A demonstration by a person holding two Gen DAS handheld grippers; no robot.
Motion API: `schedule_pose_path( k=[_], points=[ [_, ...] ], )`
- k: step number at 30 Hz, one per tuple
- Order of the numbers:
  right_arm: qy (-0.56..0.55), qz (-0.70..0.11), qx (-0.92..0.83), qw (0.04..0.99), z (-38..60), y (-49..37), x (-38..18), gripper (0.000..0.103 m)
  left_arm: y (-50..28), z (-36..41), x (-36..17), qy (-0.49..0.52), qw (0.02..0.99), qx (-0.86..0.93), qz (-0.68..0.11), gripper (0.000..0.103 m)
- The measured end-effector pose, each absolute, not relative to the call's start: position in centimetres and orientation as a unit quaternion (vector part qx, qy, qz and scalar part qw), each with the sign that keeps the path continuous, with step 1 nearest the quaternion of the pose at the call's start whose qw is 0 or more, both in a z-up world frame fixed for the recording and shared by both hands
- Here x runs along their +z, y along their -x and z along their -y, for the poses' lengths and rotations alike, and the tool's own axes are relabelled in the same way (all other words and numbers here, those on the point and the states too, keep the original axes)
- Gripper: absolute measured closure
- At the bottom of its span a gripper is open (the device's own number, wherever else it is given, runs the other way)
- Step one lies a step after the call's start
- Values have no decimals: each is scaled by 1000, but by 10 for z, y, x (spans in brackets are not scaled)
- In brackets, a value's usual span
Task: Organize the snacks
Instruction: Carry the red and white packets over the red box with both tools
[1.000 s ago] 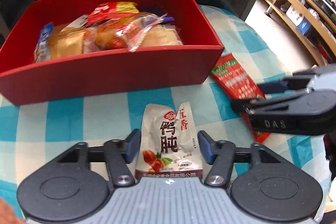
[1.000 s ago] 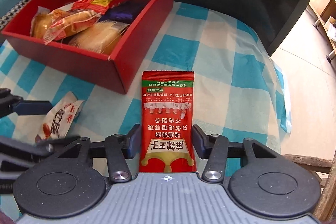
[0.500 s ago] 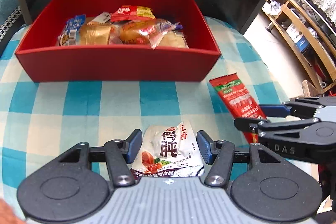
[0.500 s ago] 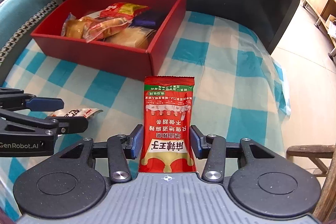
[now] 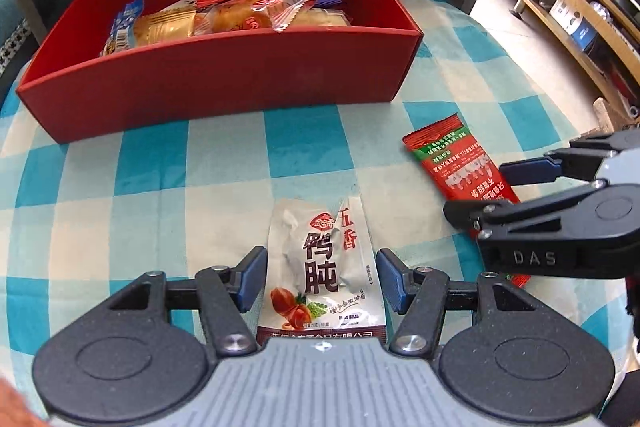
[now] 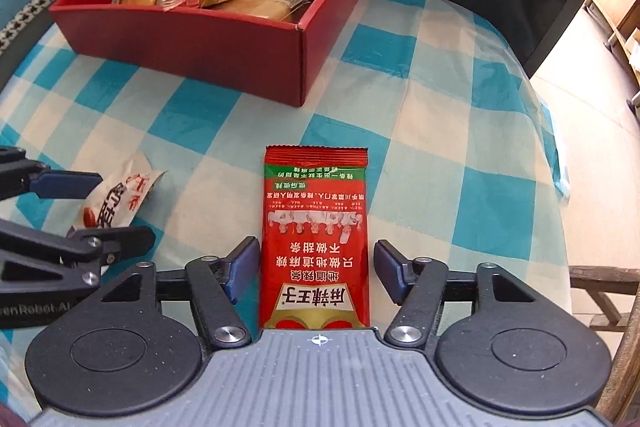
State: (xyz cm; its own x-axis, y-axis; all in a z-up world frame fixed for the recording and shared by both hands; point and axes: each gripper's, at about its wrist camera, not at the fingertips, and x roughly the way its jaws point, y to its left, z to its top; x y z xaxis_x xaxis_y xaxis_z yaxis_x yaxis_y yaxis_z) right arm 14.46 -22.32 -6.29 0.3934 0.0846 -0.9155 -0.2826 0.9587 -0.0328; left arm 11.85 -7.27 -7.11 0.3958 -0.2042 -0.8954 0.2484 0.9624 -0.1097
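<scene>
red box (image 5: 224, 75) far; right gripper (image 6: 316, 273) just opening, straddling red packet (image 6: 316, 227); left gripper (image 5: 322, 279) parted.

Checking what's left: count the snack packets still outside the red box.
2: white packet between the left gripper's jaws, red packet between the right gripper's. Both on the cloth.

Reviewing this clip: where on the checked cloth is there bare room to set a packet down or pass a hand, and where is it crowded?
Free: the checked cloth between the red box front wall and the white snack packet; also the cloth right of the box. Crowded: the near edge, where the left gripper straddles the white packet and the right gripper straddles the red snack packet. The box itself is piled with snacks.
</scene>
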Motion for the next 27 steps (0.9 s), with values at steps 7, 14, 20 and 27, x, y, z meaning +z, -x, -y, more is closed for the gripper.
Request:
schedule_pose_path(
  k=[7,14,20,27],
  points=[
    [101,-538,128,827,215,-136,-58,48,-117,68,-65,-6,834,-139,-533,15],
    [78,-520,137,839,217,-124,-41,49,-115,61,-44,15,846,-141,-515,15],
    [58,-492,141,857,218,-115,-22,49,-117,56,-28,29,856,-139,-497,15],
    [39,-470,143,870,215,-114,-10,49,-121,50,-12,33,870,-130,-475,15]
  ],
)
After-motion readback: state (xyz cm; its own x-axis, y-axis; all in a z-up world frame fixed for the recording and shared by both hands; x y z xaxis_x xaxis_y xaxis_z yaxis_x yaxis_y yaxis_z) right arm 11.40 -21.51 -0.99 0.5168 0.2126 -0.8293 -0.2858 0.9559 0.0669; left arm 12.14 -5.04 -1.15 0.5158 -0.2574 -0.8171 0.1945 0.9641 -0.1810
